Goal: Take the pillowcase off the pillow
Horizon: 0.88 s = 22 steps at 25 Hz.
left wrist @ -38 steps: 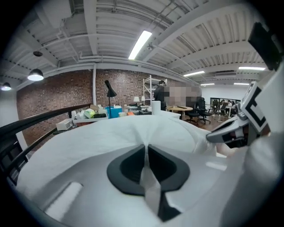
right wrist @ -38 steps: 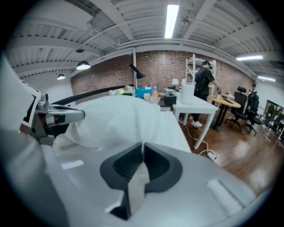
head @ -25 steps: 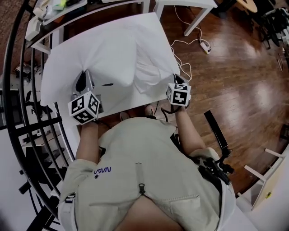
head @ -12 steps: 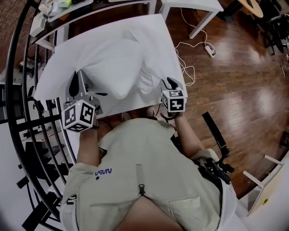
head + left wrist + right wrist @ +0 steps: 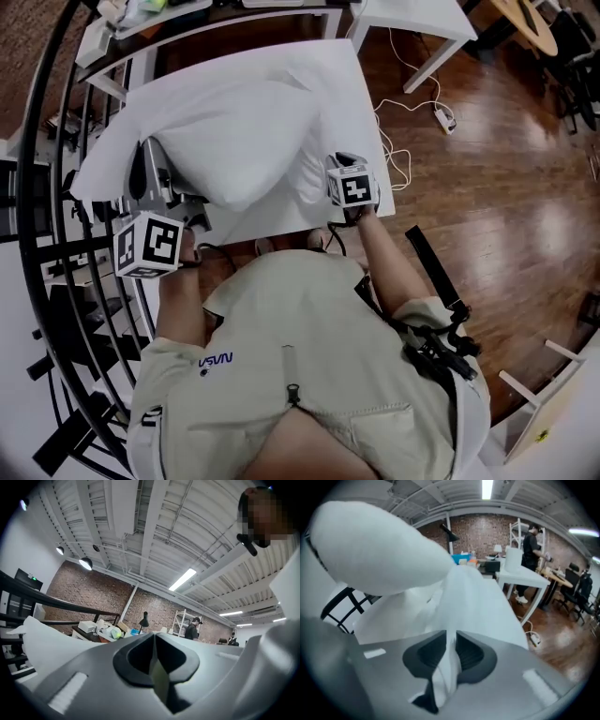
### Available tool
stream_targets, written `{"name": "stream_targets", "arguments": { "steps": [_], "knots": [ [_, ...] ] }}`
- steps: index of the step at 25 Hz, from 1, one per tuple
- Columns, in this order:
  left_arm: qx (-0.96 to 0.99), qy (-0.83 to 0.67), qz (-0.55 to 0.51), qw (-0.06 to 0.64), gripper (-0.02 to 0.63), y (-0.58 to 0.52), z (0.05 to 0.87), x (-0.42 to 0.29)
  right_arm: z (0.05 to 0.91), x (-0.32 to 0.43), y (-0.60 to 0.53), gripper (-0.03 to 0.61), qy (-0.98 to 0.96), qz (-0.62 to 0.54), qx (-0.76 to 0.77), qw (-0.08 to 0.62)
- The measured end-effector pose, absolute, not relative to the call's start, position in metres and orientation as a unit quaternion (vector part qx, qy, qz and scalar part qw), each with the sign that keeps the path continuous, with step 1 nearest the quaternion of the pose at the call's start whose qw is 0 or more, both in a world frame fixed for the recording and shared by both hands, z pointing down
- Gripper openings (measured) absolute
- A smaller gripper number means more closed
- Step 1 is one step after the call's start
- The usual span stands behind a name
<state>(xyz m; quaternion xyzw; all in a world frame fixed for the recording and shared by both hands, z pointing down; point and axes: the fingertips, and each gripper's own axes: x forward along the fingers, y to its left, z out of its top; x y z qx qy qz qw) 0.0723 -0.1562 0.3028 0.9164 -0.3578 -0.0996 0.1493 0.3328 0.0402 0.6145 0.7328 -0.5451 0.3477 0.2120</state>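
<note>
A white pillow [image 5: 234, 131] in its white pillowcase lies on a white table [image 5: 272, 223], its near left end lifted. My left gripper [image 5: 155, 178] is raised level at that end; in the left gripper view its jaws [image 5: 153, 663] are shut on a thin fold of pale cloth. My right gripper [image 5: 328, 167] is at the pillow's near right corner. Its jaws [image 5: 450, 656] have just been closing, and a strip of pillowcase [image 5: 452, 602] is pinched between them. The pillow's bulk [image 5: 379, 545] hangs above and to the left.
A black curved railing [image 5: 56, 187] runs along the left. A cluttered desk [image 5: 141, 14] and another white table [image 5: 412, 19] stand beyond. A power strip with its cable [image 5: 441, 117] lies on the wooden floor at right. A person [image 5: 532, 541] stands far back.
The left gripper has risen, lifting the pillow's left end off the table. The right gripper has moved left, in towards the pillow's corner.
</note>
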Motion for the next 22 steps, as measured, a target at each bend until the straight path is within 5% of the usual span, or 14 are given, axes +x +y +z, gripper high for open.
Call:
{"name": "stream_targets", "arguments": {
  "steps": [8,16,22],
  "knots": [
    [0.917,-0.309,-0.167,0.186,0.014,-0.142,0.277,0.122,0.621,0.234,0.004,0.029,-0.678,0.332,0.627,0.195],
    [0.978,-0.136,0.009,0.160,0.014,-0.039,0.414,0.218,0.577,0.330,0.082,0.005,-0.540,0.336,0.772,0.018],
    [0.980,-0.068,0.110,0.152,0.017,-0.012,0.506,0.222,0.548,0.371,0.137,0.005,-0.449,0.313,0.837,0.025]
  ]
}}
